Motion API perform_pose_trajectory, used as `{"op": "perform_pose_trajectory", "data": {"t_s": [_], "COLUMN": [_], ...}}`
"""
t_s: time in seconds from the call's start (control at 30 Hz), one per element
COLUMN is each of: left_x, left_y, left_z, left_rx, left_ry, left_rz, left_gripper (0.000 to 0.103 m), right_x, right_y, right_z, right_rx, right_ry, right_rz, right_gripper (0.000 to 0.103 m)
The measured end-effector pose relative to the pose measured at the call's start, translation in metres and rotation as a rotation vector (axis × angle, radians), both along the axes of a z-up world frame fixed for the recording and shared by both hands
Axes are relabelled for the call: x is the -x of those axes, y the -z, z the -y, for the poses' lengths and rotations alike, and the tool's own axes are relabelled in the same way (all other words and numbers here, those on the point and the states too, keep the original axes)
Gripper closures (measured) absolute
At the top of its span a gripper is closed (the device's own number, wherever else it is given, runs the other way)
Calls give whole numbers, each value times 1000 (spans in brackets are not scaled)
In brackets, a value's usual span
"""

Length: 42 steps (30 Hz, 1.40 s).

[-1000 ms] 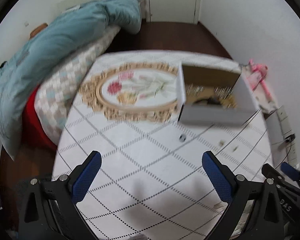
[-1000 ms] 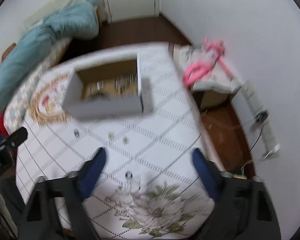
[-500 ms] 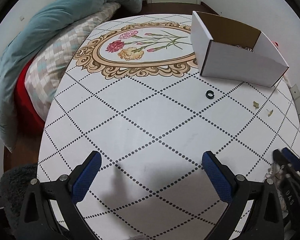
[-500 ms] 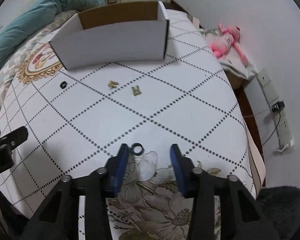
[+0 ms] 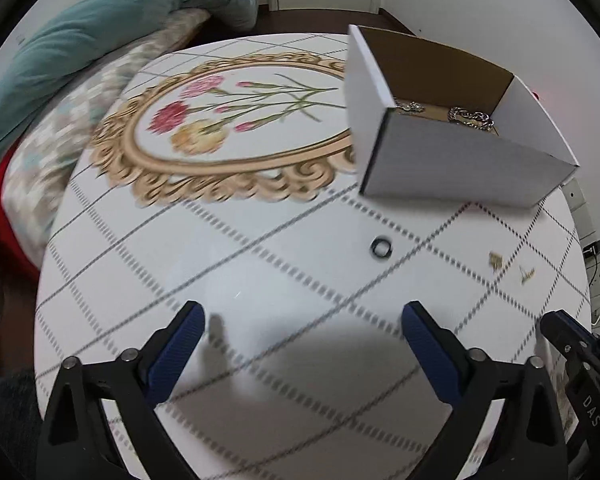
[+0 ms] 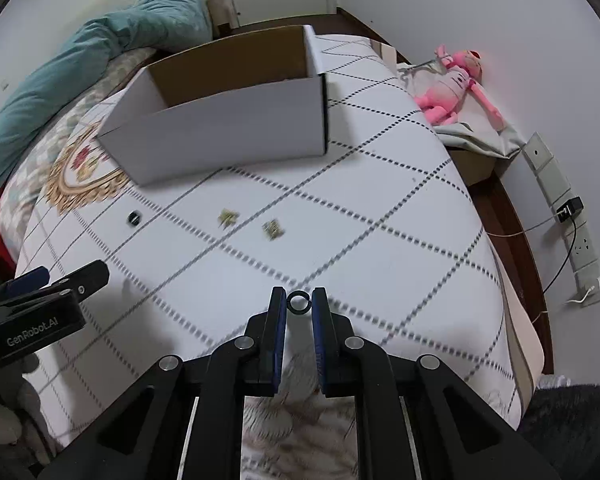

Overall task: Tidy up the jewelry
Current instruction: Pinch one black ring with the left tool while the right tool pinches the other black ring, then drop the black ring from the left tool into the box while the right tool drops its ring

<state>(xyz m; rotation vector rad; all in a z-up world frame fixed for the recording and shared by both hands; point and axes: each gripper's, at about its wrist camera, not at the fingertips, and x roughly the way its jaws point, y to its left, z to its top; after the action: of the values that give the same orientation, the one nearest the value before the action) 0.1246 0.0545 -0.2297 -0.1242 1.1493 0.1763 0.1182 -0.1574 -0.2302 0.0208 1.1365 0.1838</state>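
Observation:
A small dark ring (image 6: 299, 303) lies on the white patterned table (image 6: 380, 208) between the fingertips of my right gripper (image 6: 299, 301). Its jaws are closing and the pads touch the ring's sides. A second dark ring (image 5: 381, 247) lies ahead of my left gripper (image 5: 302, 312), which hovers low over the table. The left jaws are wide and just closing, with nothing between them. Two small gold earrings (image 5: 496, 259) (image 5: 526, 274) lie right of that ring. The open white box (image 5: 452, 160) behind holds silver chains (image 5: 470, 116).
In the right wrist view my left gripper (image 6: 70, 274) sits at the left edge. A pink plush toy (image 6: 452, 88) and a power strip (image 6: 560, 208) lie beyond the table's right edge. A teal blanket (image 5: 80, 48) is heaped on the left.
Both grippers have sunk toward the table. The right jaws went from wide apart to closed around the dark ring. The left jaws stayed wide.

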Motion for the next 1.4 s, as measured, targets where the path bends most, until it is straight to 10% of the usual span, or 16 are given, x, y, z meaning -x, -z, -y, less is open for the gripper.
{"op": "perform_pose_trajectory", "data": {"t_s": [0.2,0.53,0.83,1.03,1.4], "left_x": [-19,-24,-8,0,-86], "left_y": [5,-4,-13,-68,-123], "left_z": [10,24,27,34,13], "left_rx": [-5,-6,40,123,228], "left_ry": [34,98,107,148,150], "left_rz": [22,67,77,152,155], "left_gripper": [17,93,93,93,93], "right_x": [-20,-32,-27,-29,-135], "right_y": [3,3,-13,-55,-96], "right_z": [7,10,10,6,-9], "right_rx": [-1,-4,-26,-89,-223], "right_ry": [33,46,34,2,-80], "right_rz": [-1,-2,19,72,12], "right_gripper": [90,89,89,89,90]}}
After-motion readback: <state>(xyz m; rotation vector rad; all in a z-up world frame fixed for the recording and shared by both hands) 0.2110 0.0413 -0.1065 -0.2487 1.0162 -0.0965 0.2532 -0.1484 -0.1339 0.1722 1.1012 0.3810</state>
